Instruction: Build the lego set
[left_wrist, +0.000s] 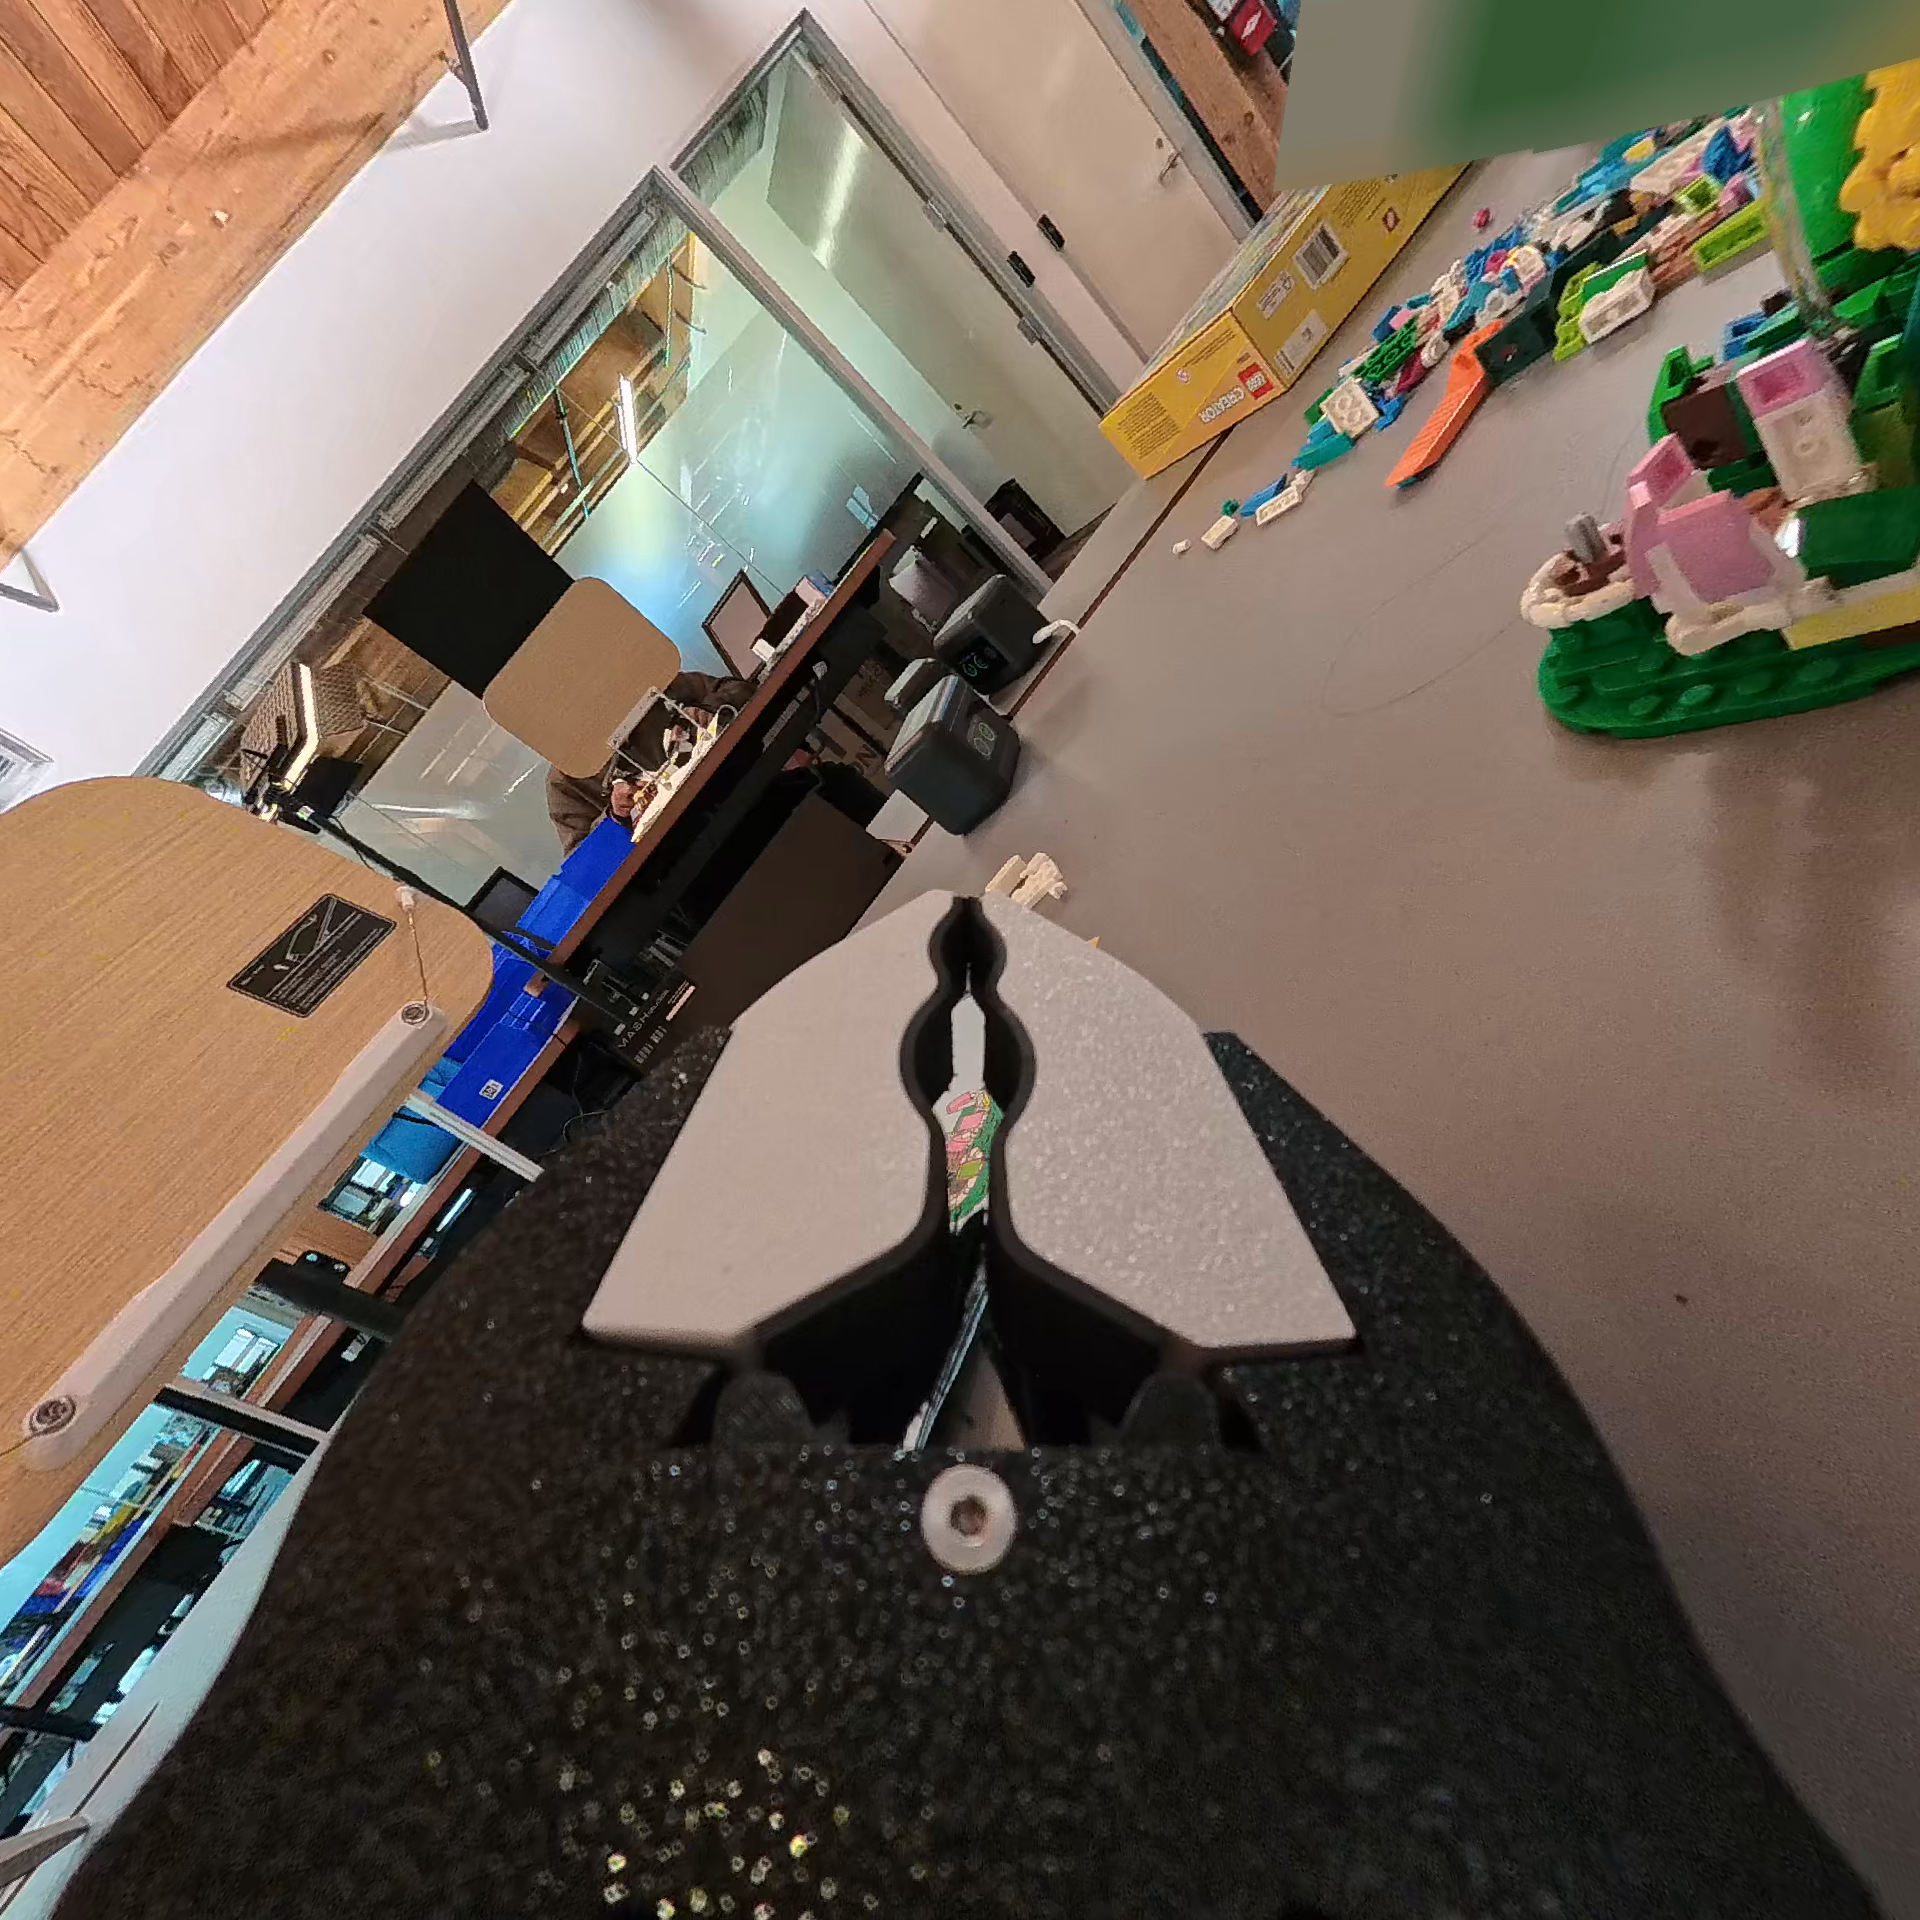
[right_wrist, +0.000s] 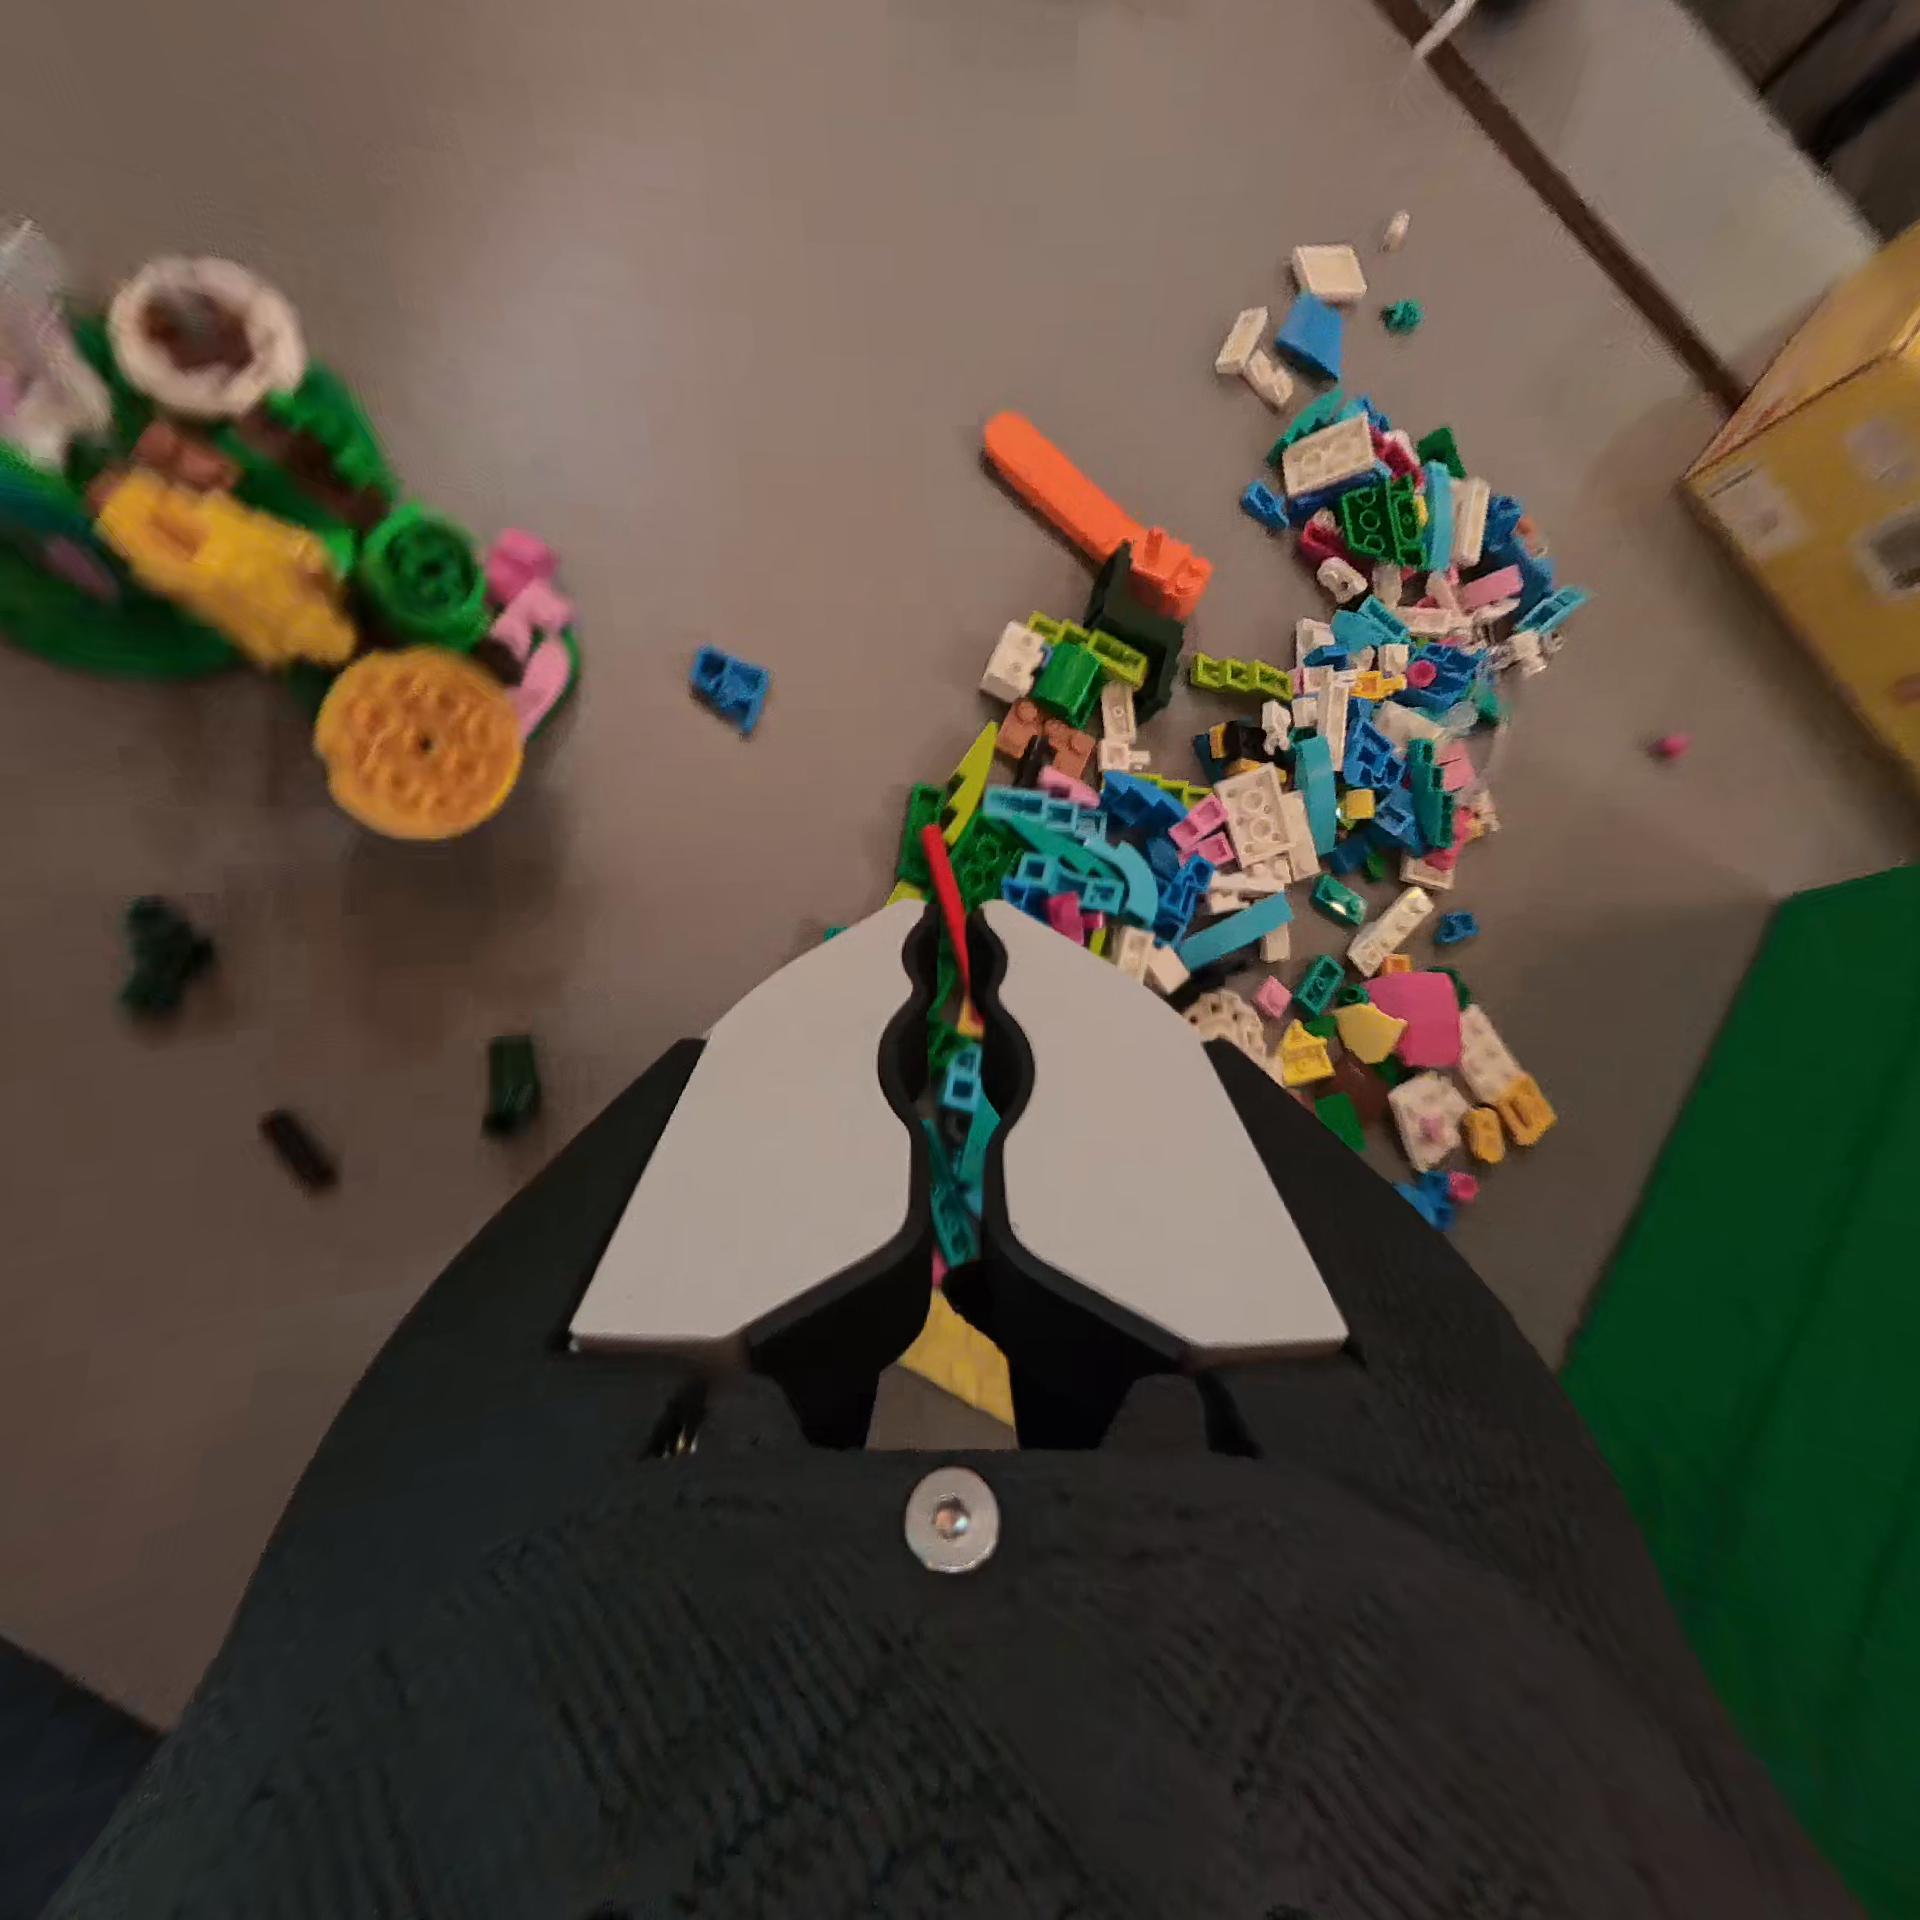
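Note:
My left gripper (left_wrist: 966, 914) is shut, with a thin printed sheet (left_wrist: 972, 1143) edge-on between its fingers, low over the grey table (left_wrist: 1351, 935). The partly built model on a green base (left_wrist: 1714, 665), with pink, white and dark green bricks, stands to its far right. My right gripper (right_wrist: 951, 914) is shut on a thin red piece (right_wrist: 943, 894) that sticks out past the fingertips. It hovers above the near edge of the pile of loose bricks (right_wrist: 1351, 748). In the right wrist view the model (right_wrist: 260, 582) shows at the left with yellow and green round parts.
An orange brick separator (right_wrist: 1091, 509) lies by the pile. A yellow box (left_wrist: 1247, 343) stands at the table's far edge and also shows in the right wrist view (right_wrist: 1829, 499). Stray dark bricks (right_wrist: 509, 1086) and a blue one (right_wrist: 729, 686) lie apart. A green surface (right_wrist: 1766, 1299) is at right. The grippers' ends are close to 30 cm from one another. It is some 15 cm from my right tips to the orange brick separator (right_wrist: 1091, 509).

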